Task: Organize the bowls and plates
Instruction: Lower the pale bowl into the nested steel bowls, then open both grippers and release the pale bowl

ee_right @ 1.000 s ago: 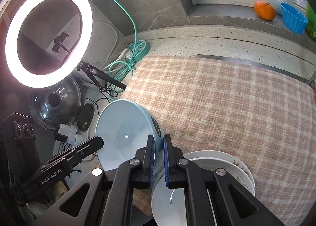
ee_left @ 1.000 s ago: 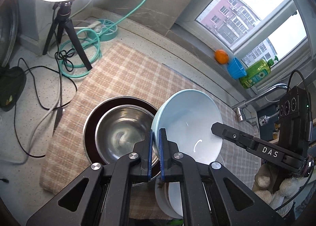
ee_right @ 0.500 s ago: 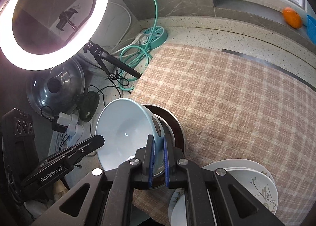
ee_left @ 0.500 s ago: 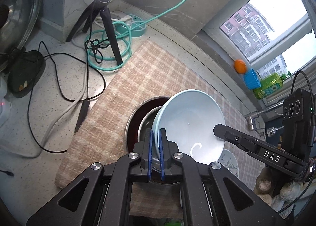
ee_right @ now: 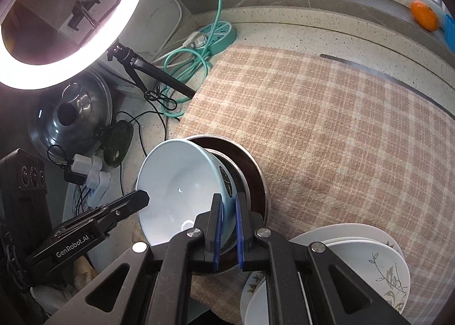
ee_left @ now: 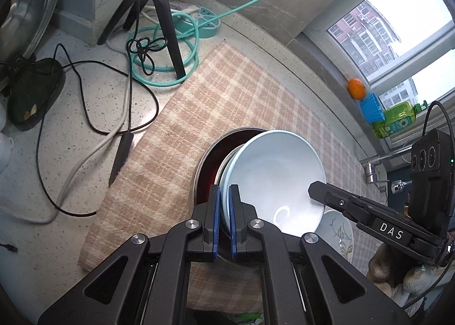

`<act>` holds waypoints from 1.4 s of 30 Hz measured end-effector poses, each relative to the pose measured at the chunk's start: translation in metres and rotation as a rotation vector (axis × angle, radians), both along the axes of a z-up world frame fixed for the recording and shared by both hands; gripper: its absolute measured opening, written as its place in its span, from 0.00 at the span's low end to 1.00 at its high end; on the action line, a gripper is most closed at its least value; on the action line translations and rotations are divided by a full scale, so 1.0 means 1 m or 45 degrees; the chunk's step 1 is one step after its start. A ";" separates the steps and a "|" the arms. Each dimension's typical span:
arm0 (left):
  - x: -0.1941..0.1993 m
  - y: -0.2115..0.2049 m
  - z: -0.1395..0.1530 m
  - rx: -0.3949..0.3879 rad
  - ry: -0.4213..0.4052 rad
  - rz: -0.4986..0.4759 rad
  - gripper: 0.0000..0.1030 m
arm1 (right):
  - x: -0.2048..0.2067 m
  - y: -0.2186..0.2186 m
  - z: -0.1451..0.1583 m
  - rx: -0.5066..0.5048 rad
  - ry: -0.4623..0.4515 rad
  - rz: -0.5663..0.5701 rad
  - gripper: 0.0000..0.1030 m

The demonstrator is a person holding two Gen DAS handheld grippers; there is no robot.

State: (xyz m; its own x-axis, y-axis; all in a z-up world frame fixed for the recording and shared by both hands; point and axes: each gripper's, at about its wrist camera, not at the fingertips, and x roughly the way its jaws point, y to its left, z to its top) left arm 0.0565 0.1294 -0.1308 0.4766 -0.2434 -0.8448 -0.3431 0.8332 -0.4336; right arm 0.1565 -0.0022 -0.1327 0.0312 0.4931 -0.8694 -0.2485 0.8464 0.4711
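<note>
Speckled pale stone desk (ee_left: 85,177) running under a window (ee_left: 398,12), apartment blocks outside; grey marble wall along the back. A beige checked cloth (ee_right: 341,140) covers most of the desk from the middle to the near edge. On the sill: an orange (ee_left: 356,88), a blue cup (ee_left: 371,107), a green bottle (ee_left: 395,120). A tap (ee_left: 375,161) shows past the far end of the cloth in the left wrist view. Back corner is cluttered: lit ring light (ee_right: 71,21) on a black tripod (ee_left: 159,12), teal power strip (ee_right: 217,33) with a coiled teal cable (ee_left: 170,49), loose black and white cords (ee_left: 85,126) trailing over bare stone, a pot lid (ee_right: 71,114) leaning upright, a dark flat dish (ee_left: 31,95) just beside it. On the cloth's near edge sits a dark-lined steel basin (ee_right: 250,171) with a smaller steel bowl nested inside, mostly hidden. The light blue bowl (ee_left: 273,180) is tilted over that basin, its lower side down inside the steel bowl; cannot tell if it rests there. Left gripper (ee_left: 223,220) has its jaws closed on one side of the blue bowl's rim; right gripper (ee_right: 227,228) has its jaws closed on the opposite side. A stack of white plates (ee_right: 369,262) with a leaf pattern lies just beside the basin at the near edge, partly under the right gripper. A gloved hand (ee_left: 398,271) holds the right gripper.
</note>
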 end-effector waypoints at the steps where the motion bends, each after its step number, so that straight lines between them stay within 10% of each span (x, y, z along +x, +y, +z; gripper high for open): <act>1: 0.001 0.000 -0.001 -0.001 0.002 -0.001 0.04 | 0.000 0.000 -0.001 -0.002 0.002 0.000 0.08; 42: -0.016 0.011 0.008 0.039 -0.050 0.030 0.05 | -0.008 -0.040 0.008 0.093 -0.043 -0.121 0.16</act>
